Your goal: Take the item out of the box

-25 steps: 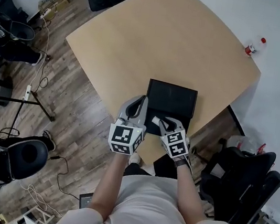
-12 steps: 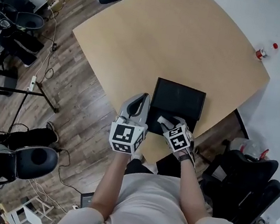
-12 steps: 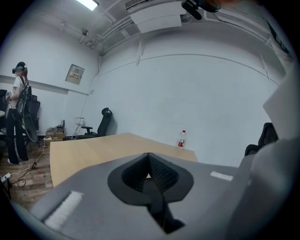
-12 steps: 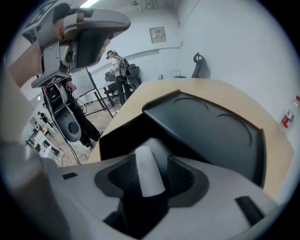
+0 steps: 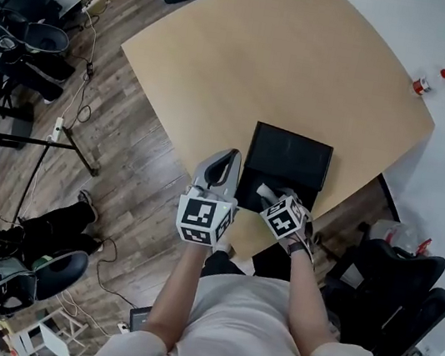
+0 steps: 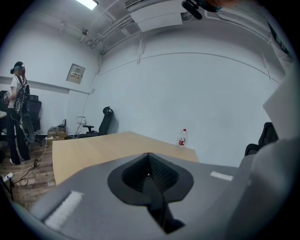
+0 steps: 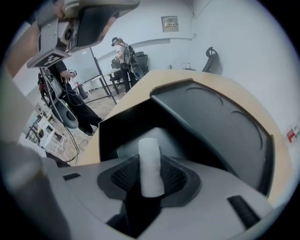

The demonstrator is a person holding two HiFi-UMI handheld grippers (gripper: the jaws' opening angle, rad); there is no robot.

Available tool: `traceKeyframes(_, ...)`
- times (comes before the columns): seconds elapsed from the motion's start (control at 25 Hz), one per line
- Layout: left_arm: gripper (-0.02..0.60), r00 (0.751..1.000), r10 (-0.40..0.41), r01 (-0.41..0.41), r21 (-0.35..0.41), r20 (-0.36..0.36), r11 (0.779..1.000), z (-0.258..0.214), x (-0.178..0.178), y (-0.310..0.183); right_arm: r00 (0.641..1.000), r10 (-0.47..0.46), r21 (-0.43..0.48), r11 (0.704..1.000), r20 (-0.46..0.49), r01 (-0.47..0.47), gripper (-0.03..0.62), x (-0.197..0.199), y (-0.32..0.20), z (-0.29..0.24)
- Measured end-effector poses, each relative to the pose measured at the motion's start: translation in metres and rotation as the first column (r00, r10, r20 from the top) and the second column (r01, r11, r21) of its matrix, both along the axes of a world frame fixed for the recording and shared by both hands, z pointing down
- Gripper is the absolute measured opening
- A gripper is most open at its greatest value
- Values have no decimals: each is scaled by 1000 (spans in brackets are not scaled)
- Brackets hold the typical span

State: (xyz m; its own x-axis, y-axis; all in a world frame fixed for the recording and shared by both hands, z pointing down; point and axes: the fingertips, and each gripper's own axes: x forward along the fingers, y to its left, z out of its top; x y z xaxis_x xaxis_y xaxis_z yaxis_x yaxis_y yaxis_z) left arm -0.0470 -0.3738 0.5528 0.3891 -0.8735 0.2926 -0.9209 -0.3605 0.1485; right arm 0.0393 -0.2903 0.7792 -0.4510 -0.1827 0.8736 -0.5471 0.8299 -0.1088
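Note:
A black box (image 5: 272, 196) lies open at the table's near edge, its lid (image 5: 291, 155) folded flat behind it. In the right gripper view I look down into the box (image 7: 123, 133), with the lid (image 7: 220, 126) beyond. My right gripper (image 5: 265, 192) hangs over the box's near part. Its jaws are closing on a small white roll (image 7: 150, 165), which stands upright between the pads. The roll's tip (image 5: 263, 190) shows white in the head view. My left gripper (image 5: 224, 165) is shut and empty just left of the box, with its pads (image 6: 149, 174) together.
The light wooden table (image 5: 275, 63) carries a water bottle (image 5: 425, 83) at its far right corner, also visible as the bottle (image 6: 182, 137). Black office chairs (image 5: 392, 277) stand to my right. A person (image 5: 37, 226) is on the floor at the left.
My right gripper has drifted slightly right and toward me with the white roll at its tip. The left gripper has barely moved. A person has come into view at the lower left.

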Motion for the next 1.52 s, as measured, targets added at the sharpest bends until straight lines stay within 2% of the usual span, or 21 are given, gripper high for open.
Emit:
traceKeyframes(0.16,9,1000,-1,1,2,-10,1000,-10,-16,-4,998,-37,30,999,-54,39,132,-14,-3,-7)
traceKeyframes(0.28,9,1000,-3,4,15,-9,1000,-15,-23,-2,998,-23,64,998,-64,27,130,-17,-6,-15)
traceKeyframes(0.56,9,1000,2,-3,45,8,999,-22,-26,12,998,60,125,990,28,-63,130,-21,-8,-50)
traceKeyframes(0.84,9,999,29,-30,84,15,996,-37,-16,25,986,123,206,968,115,-145,130,-17,-8,-95)
traceKeyframes(1.08,9,998,65,-65,121,-2,991,-55,-14,38,941,238,250,922,241,-296,130,-15,-10,-151)
traceKeyframes(1.52,9,992,128,-125,177,-11,976,-85,-12,60,862,305,380,801,404,-462,130,-7,-5,-253)
